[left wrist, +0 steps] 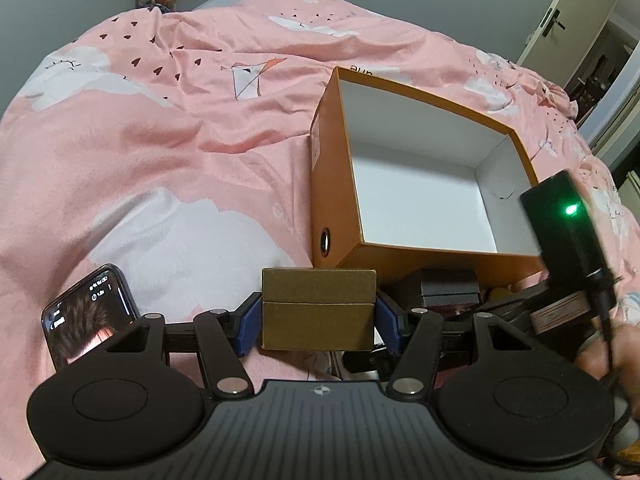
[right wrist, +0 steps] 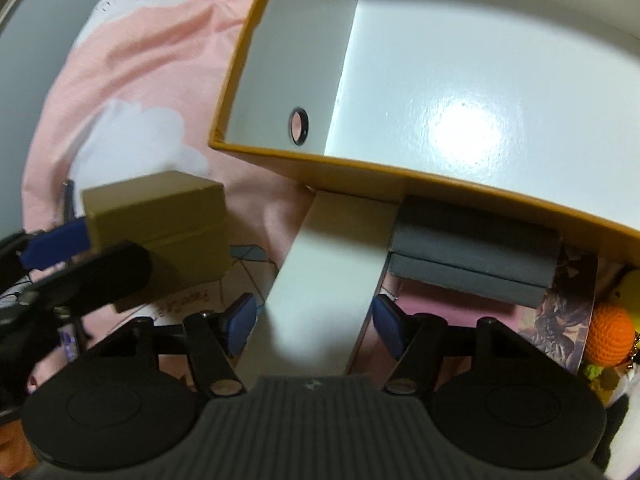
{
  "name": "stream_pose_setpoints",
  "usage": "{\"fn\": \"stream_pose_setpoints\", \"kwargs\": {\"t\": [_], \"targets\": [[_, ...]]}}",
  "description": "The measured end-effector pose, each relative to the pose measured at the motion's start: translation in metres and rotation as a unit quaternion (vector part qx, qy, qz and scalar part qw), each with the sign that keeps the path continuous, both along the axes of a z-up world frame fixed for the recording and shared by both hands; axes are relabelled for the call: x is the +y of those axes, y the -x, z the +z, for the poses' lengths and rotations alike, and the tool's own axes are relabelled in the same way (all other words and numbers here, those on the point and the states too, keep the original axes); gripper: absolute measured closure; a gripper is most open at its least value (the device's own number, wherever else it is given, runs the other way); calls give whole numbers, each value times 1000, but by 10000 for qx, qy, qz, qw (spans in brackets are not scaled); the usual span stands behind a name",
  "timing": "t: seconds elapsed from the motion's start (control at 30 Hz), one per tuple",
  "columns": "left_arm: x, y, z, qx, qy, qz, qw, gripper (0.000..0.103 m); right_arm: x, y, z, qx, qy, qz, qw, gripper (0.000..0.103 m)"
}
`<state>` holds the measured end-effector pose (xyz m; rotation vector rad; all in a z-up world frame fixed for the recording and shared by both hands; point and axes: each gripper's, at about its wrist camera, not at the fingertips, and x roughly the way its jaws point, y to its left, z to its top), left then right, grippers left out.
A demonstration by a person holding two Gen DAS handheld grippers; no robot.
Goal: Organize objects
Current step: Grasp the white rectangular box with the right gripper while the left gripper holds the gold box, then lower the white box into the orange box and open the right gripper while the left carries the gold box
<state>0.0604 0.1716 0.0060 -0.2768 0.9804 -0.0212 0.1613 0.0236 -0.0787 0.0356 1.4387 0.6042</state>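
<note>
Two grippers each carry a box. The left gripper (left wrist: 319,314) has its jaws clamped on the sides of a gold box (left wrist: 319,314), held level just in front of the orange bin (left wrist: 335,208); the right wrist view shows the same gold box (right wrist: 160,232) off to the left, one blue pad (right wrist: 56,242) pressed to its side. The right gripper (right wrist: 314,320) holds a white box (right wrist: 324,280) between its jaws, the pads against its two sides, its far end reaching to the bin's near wall (right wrist: 360,176).

Beside the white box, a grey box (right wrist: 472,256) lies on the bed against that same wall. Further right are a patterned card (right wrist: 560,316) and an orange crocheted ball (right wrist: 610,334).

The bin stands open on the pink duvet (left wrist: 160,140), white inside, with a round grommet hole (left wrist: 324,240) in its side. A phone (left wrist: 90,316) with a lit screen is mounted at the left gripper's left.
</note>
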Motion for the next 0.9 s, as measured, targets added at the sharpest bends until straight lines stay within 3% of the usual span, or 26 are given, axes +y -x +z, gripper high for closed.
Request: {"fn": "stream_pose_setpoints", "kwargs": {"t": [0.17, 0.37, 0.7, 0.9], "targets": [[3, -2, -1, -3, 73, 3, 10000, 36, 7, -6, -12, 176, 39, -46, 9998, 35], [0, 1, 3, -31, 11, -52, 10000, 36, 1, 0, -6, 89, -142, 14, 9999, 36], [-11, 15, 33, -347, -195, -136, 9991, 36, -36, 35, 38, -687, -723, 64, 9950, 36], [-24, 10, 53, -482, -160, -432, 9978, 36, -69, 49, 83, -951, -1213, -31, 9881, 36]]}}
